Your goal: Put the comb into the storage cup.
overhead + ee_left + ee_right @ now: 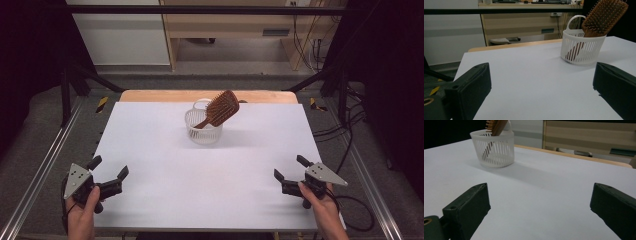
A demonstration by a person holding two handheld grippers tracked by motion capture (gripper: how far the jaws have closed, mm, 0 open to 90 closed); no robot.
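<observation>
Well apart, by label:

Hairbrush (220,108): wooden paddle brush with a broad, flat, rounded-rectangular head set with rows of short pins; warm brown all over.
Axis: the long axis runs tilted, handle down inside the basket, head up and leaning toward the person's right over the rim.
Basket (203,129): small round white plastic tub with slotted, ribbed walls and a loop handle at its far side; the brush handle shows through the slats.
Place: far middle of the counter (150,150), a smooth matt white sheet over a wooden top.
Left tool (109,170): near left corner, black blocky jaws spread wide, nothing between them.
Right tool (289,167): near right corner, jaws likewise wide and bare.
</observation>
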